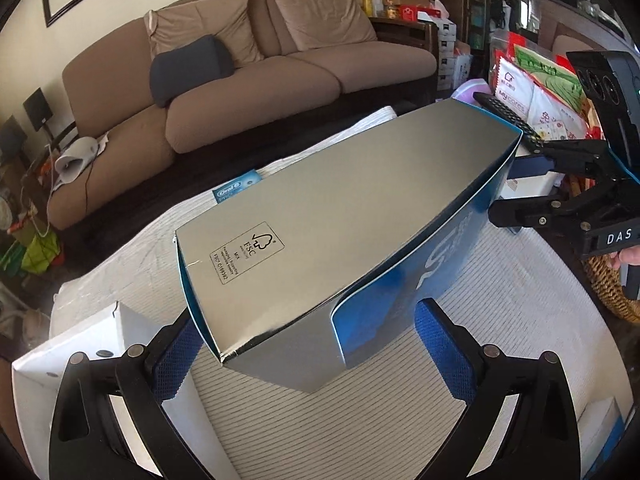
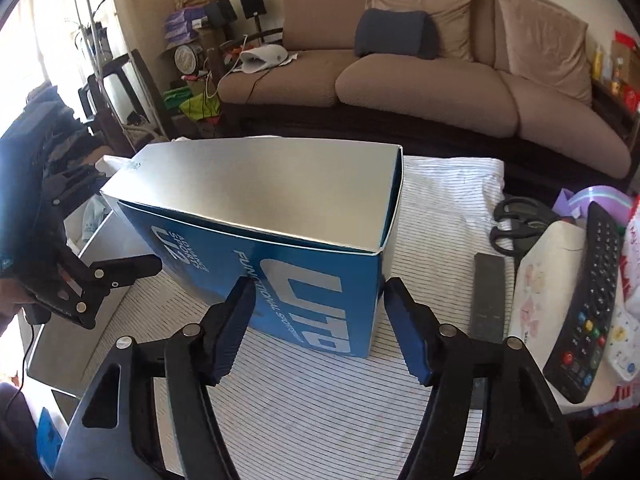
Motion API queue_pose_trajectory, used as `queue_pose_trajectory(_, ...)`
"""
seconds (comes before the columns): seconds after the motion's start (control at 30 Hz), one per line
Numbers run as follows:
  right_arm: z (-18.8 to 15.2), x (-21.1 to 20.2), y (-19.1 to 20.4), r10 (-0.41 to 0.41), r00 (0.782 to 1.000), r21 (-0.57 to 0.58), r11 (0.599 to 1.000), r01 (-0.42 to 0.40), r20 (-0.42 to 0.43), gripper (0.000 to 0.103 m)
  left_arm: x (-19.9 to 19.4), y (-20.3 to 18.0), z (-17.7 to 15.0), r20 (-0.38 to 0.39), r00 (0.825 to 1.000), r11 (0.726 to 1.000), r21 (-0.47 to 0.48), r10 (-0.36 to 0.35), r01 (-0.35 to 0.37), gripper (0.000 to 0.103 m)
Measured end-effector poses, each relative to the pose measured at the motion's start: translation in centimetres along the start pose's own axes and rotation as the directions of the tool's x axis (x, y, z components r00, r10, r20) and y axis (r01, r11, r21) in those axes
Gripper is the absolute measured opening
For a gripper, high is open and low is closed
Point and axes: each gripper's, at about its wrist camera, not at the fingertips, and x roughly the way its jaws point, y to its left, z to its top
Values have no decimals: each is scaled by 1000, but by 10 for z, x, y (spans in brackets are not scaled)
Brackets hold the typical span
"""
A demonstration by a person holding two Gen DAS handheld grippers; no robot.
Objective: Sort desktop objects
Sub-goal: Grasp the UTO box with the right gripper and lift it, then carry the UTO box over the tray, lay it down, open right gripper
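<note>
Both grippers closing in on the blue box, one at each end

The box, silver top up, stands on the striped cloth in front of the sofa. The right gripper straddles the box's near corner, fingers spread, the left pad seeming to touch the printed face, the right pad just clear of the silver end; nothing is pinched. The left gripper straddles the box's other end, fingers spread; whether its left pad touches the box I cannot tell. To the box's right lie two remotes and scissors. The step looks like a two-handed pickup; next, each gripper probably needs to press its pads onto opposite faces before lifting, gently, as the thin card may buckle.
</note>
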Motion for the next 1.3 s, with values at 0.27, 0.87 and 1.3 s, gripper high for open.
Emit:
queue_pose_trajectory(0.27,8,-50,24,-11,998,-15,1000,11,56,64,-55,10,7,98,993,996,-64,-59,66,102)
queue_pose_trajectory(0.87,104,-113,261,228,961,-178,964,-200,157,64,-268,151,-91,161,978,971,-220,132,-95,102)
queue_pose_trajectory(1.3,117,19,339,303,952,-104,949,-297,50,68,-206,235,-202,33,996,912,-405,82,-61,102)
